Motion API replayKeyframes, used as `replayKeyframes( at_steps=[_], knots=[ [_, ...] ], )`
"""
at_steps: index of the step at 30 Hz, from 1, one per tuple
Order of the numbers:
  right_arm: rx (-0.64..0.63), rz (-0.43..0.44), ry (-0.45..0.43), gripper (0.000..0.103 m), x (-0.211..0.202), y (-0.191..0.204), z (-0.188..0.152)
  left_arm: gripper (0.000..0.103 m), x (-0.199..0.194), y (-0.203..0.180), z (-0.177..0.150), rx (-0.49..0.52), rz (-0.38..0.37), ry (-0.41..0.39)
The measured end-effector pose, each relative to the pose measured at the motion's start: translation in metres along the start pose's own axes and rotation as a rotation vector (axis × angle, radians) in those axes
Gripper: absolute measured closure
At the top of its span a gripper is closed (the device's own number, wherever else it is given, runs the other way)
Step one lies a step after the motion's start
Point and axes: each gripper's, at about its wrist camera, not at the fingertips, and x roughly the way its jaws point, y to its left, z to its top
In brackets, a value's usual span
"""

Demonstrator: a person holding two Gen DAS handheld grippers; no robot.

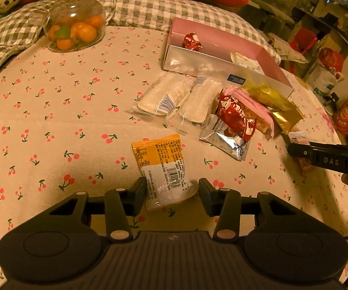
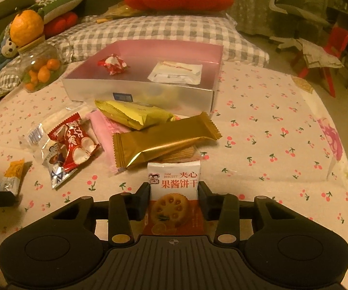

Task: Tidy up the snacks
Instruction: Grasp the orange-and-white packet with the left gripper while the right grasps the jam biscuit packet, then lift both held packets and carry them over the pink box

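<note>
Cherry-print cloth [image 2: 270, 125] covers the whole surface, and on it sits the pink box [image 2: 193, 46], open, with a red candy [image 2: 112, 64] and a white packet [image 2: 176, 72] already inside. Just in front of the box lies the pile [image 2: 149, 130] of loose snacks, gold and red wrappers overlapping.

Now the grippers. The right gripper [image 2: 174, 193] has a jam biscuit pack [image 2: 174, 181] squarely between its jaws, both pads pressing its sides: that one looks pinched, the pack's long axis running straight ahead along the fingers. The box lies dead ahead beyond the pile, so the carry has to go up and over the gold wrappers.

Over on the left, the left gripper [image 1: 171, 189] straddles the near end of an orange pack [image 1: 163, 169]. The left pad touches it, while the right pad shows a gap, so that grip isn't closed yet. This pack angles away and leftward, with the box farther off, ahead and to the right. The right gripper is clearly nearer the box.
</note>
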Motion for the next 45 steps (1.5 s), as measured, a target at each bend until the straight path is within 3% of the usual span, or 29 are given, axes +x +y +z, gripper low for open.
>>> replayKeyframes(
  at_steps=[9,10,11,16,22,27,34,37,40,41,42,45],
  knots=[
    [0.032,0.030,0.003,0.063,-0.008,0.001,0.005,0.062,-0.003,0.002,0.003,-0.024,-0.015,-0.004],
    [0.036,0.033,0.005,0.063,-0.009,0.001,0.005,0.065,-0.003,0.003,0.004,-0.025,-0.016,-0.005],
    [0.042,0.037,0.007,0.063,-0.010,0.000,0.006,0.081,-0.003,0.002,0.005,-0.025,-0.021,-0.003],
    [0.071,0.057,0.012,0.063,-0.016,-0.001,0.008,0.082,0.001,0.002,0.008,-0.021,-0.029,0.019],
    [0.093,0.082,0.011,0.063,-0.024,0.000,0.009,0.066,0.002,0.002,0.004,-0.007,-0.009,0.029],
    [0.066,0.119,0.026,0.064,-0.028,0.010,0.008,0.046,0.004,-0.004,0.002,0.027,-0.017,0.032],
    [0.029,0.162,0.038,0.063,-0.032,0.023,0.005,0.047,0.010,-0.018,0.000,0.125,0.046,0.009],
    [0.010,0.177,0.048,0.063,-0.032,0.029,0.003,0.052,0.012,-0.019,0.003,0.136,0.072,0.000],
    [-0.002,0.184,0.048,0.063,-0.032,0.035,0.003,0.065,0.013,-0.021,0.005,0.151,0.099,-0.008],
    [-0.003,0.186,0.047,0.063,-0.033,0.036,0.004,0.075,0.013,-0.021,0.005,0.145,0.101,-0.010],
    [-0.005,0.188,0.045,0.063,-0.033,0.037,0.004,0.091,0.012,-0.020,0.006,0.139,0.100,-0.012],
    [-0.008,0.192,0.036,0.063,-0.036,0.041,0.006,0.094,0.011,-0.017,0.008,0.104,0.066,0.002]
  ],
)
